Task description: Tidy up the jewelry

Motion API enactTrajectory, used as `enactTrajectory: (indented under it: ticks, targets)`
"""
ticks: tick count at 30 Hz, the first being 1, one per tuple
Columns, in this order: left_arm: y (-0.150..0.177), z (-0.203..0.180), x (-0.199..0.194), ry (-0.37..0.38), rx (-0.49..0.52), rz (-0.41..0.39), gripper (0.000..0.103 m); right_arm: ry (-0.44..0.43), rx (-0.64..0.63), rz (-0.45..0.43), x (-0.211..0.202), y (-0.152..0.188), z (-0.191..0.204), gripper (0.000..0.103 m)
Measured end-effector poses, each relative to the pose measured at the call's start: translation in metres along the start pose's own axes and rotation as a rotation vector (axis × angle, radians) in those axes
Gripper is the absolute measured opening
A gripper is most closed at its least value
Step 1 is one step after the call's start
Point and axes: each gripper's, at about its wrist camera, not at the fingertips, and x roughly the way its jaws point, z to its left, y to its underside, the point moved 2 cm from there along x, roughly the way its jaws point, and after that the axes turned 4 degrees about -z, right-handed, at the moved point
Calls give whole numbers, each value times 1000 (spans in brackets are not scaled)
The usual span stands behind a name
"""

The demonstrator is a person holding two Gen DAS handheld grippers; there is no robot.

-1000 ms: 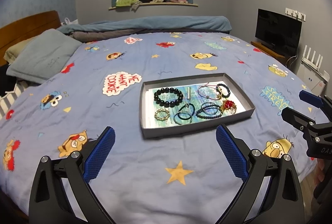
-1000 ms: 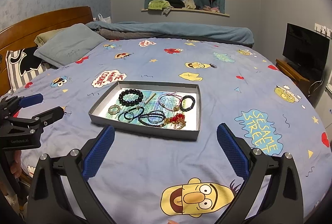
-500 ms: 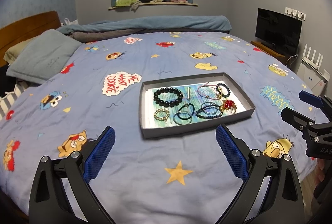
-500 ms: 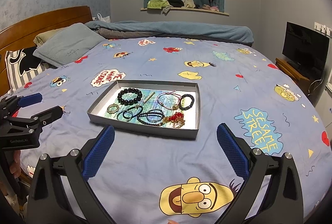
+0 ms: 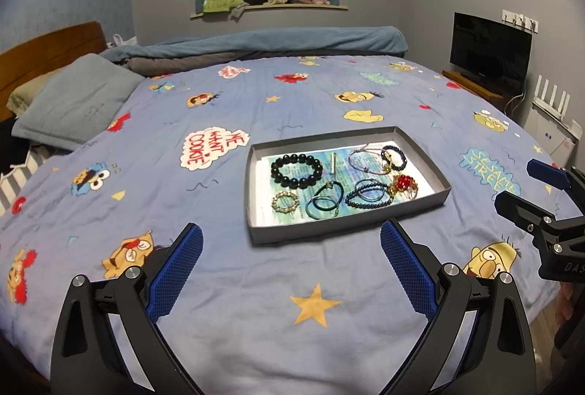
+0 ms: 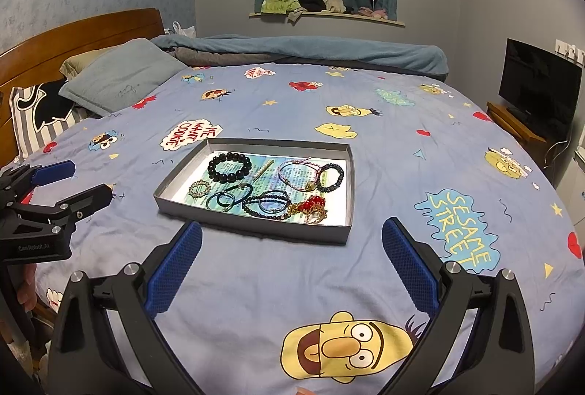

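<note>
A shallow grey tray [image 5: 340,226] [image 6: 256,227] lies on the bed with several pieces of jewelry on a printed paper liner. Inside are a black bead bracelet [image 5: 296,171] [image 6: 229,167], a small gold ring-shaped piece [image 5: 284,202] [image 6: 199,189], dark cord loops [image 5: 325,201] [image 6: 229,197], a dark beaded strand [image 5: 367,196] [image 6: 267,205], a red and gold ornament [image 5: 402,183] [image 6: 311,207], a pink cord bracelet [image 5: 362,158] [image 6: 297,171] and a metal bar [image 5: 333,162] [image 6: 264,170]. My left gripper [image 5: 290,267] hovers open in front of the tray. My right gripper [image 6: 292,265] is open too, nothing in it.
The bed has a blue cartoon-print sheet [image 5: 182,102]. Pillows [image 6: 120,80] and a wooden headboard [image 6: 73,37] are at the left, a rolled blanket [image 5: 274,40] at the far side. A TV [image 5: 490,51] stands on the right. A hand [image 6: 25,285] holds the left gripper's handle.
The tray sits slightly higher in the right wrist view, so that gripper has drifted a little. The left wrist view is nearly unchanged. Both grippers stay open.
</note>
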Motion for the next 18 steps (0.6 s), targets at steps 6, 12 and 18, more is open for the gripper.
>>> enactTrajectory:
  ticks: [6,12,18]
  targets:
    - [2,0,1,-11,6,-4,97,-1,1,5,1,2,0,97]
    - [3,1,4,-17,23,-16,97,-2,3,11,4,3,-1,97]
    - [3,-1,7,-35,43,-11,97,-3,3,20,8,6,-1,97]
